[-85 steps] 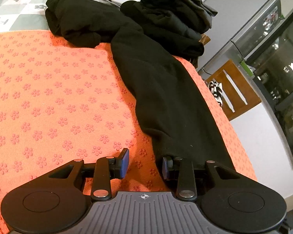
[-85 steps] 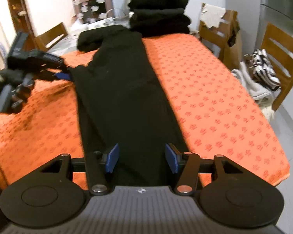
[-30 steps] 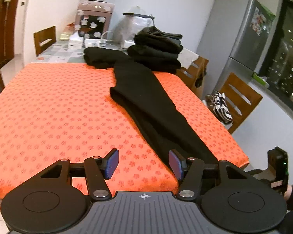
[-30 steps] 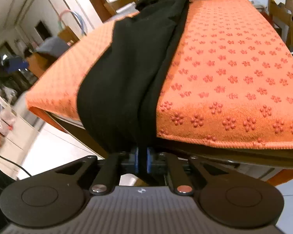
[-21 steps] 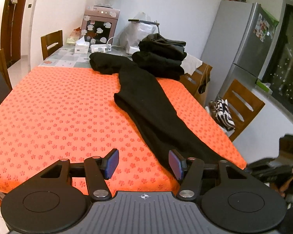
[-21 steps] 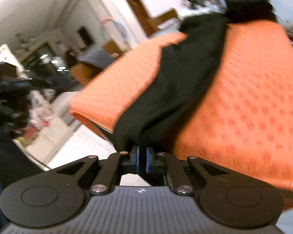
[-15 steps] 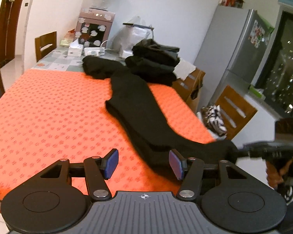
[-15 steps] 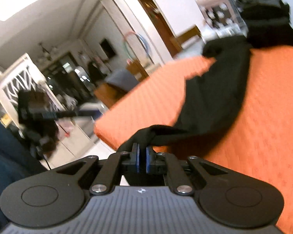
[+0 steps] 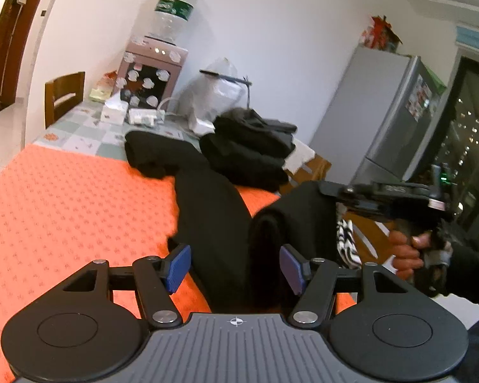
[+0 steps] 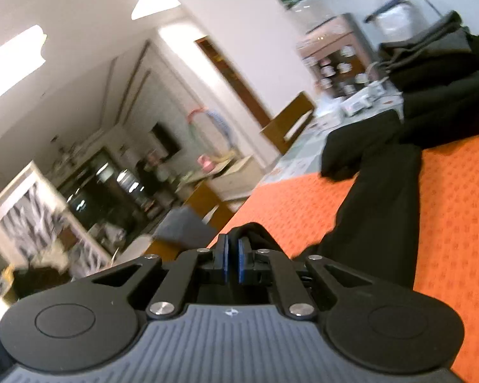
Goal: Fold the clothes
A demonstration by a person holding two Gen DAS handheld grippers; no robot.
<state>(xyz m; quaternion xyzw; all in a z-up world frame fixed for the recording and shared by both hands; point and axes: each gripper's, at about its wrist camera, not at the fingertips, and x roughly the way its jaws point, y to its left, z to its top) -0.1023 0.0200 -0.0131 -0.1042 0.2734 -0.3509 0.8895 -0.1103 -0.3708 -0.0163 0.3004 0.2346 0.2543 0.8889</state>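
Note:
Black trousers [image 9: 207, 210] lie lengthwise on the orange mat [image 9: 64, 210]. My right gripper [image 10: 232, 260] is shut on the trousers' hem end [image 10: 252, 233] and holds it lifted above the mat. In the left wrist view the right gripper [image 9: 329, 191] shows at the right with the raised cloth [image 9: 290, 223] hanging from it. My left gripper [image 9: 234, 268] is open and empty, with the trousers between and beyond its fingers. The trousers also show in the right wrist view [image 10: 376, 204].
A stack of folded black clothes [image 9: 249, 150] sits at the far end of the table, with another dark bundle [image 9: 153, 153] beside it. Wooden chairs [image 9: 64, 92] stand around. A fridge [image 9: 392, 118] is at the right. Boxes and a water dispenser [image 9: 156, 73] stand at the back.
My right gripper has lifted the trouser hem up from the table's near edge and carried it over the mat toward the far end. The left gripper stays open, tilted up a little.

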